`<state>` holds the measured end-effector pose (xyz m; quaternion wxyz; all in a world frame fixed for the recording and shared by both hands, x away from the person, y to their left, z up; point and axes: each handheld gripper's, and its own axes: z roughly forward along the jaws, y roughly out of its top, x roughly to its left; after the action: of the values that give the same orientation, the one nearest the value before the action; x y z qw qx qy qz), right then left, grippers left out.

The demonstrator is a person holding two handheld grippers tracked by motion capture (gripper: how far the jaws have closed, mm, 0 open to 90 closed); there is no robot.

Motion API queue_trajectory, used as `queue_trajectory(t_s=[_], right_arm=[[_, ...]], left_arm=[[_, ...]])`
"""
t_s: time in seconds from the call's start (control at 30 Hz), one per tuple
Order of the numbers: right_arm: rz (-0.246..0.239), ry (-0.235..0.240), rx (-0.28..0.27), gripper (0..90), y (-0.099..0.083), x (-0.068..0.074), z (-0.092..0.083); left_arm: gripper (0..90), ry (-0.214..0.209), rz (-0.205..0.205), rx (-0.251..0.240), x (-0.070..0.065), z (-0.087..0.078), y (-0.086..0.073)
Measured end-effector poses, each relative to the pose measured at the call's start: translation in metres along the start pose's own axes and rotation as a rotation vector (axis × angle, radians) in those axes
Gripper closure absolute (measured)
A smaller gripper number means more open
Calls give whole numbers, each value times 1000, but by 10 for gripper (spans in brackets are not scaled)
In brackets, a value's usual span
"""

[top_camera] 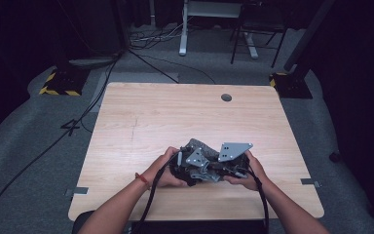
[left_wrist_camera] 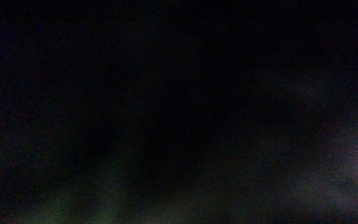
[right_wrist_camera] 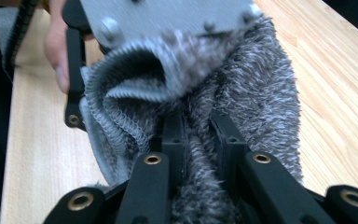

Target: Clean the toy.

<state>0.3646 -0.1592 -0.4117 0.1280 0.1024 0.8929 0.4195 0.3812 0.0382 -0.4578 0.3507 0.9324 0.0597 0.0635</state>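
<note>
High view: one grey fuzzy sock (top_camera: 200, 146), two grippers clamping.

Near the table's (top_camera: 141, 112) front edge, the left gripper (top_camera: 191, 165) and right gripper (top_camera: 224, 163) meet with the sock (top_camera: 199, 146) between them. The hole (top_camera: 226, 97) lies far behind, toward the right. The floor plate (top_camera: 61, 83) sits behind the table's left corner.

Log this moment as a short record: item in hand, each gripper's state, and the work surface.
item: grey fuzzy sock, ribbed cuff open, bunched between both grippers
right gripper: jaws shut on the sock's fuzzy fabric
left gripper: shut, pressed into the sock; its own view is dark
surface: wooden table, sock held near the front edge
hands: both close together at the sock
</note>
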Motion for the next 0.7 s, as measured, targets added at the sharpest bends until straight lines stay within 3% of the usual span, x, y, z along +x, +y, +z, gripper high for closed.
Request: queue_trajectory(t_s=[0.3, 0.5, 0.7], right_arm=[[39, -30, 16, 786, -15, -12, -10], [44, -25, 14, 785, -21, -8, -18], [18, 2, -32, 784, -8, 1, -16]], left_arm=[[340, 6, 6, -1, 2, -7, -2], [340, 6, 5, -25, 2, -12, -1], [340, 13, 3, -11, 2, -8, 0]])
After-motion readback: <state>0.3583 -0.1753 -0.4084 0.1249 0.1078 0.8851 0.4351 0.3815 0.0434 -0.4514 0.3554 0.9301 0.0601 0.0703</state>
